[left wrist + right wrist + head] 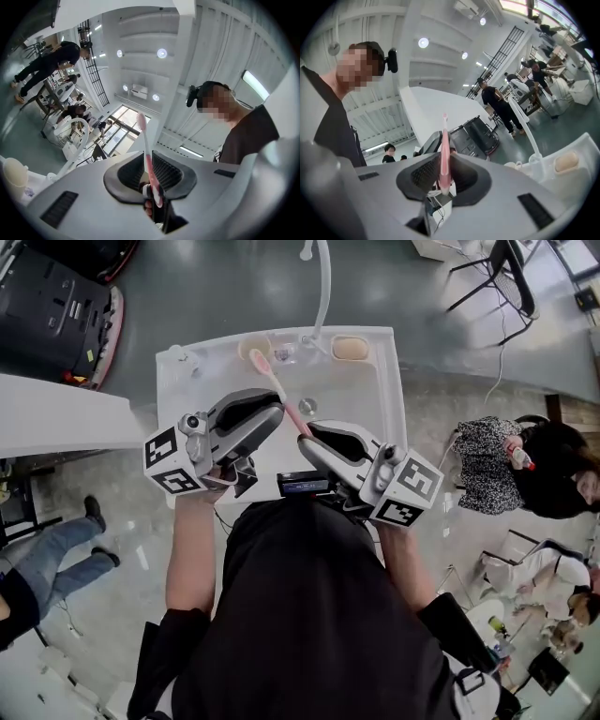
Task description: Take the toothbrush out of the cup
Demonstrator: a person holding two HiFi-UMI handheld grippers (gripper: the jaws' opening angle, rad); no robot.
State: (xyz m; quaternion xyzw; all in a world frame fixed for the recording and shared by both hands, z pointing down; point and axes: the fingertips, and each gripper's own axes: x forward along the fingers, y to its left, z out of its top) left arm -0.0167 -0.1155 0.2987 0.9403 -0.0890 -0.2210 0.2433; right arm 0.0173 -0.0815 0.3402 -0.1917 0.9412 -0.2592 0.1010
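the pink toothbrush [279, 390] is already clear of any cup: it hangs in the air above the white washbasin [375, 399], bristle head slanting up and away toward the tap [324, 287], handle end low and toward the person. no cup can be made out for certain in these views. both grippers are on the toothbrush. the left gripper [274, 413] has its jaws closed on the handle, which stands upright between the ribbed pads in the left gripper view. the right gripper [309, 439] also clamps the handle near its lower end, and the right gripper view shows the toothbrush edge-on between its pads. the step in hand looks like passing the toothbrush from one gripper to the other. to do that well, one gripper should hold firm while the other lets go, never both easing at once. a thin, smooth handle like this is likely to pivot or slide in a loose pinch. the two hands should not twist against each other, since that would bend or flick the handle. releasing straight apart, with the toothbrush over the washbasin and its head well away from the tap, would make a slip harmless.
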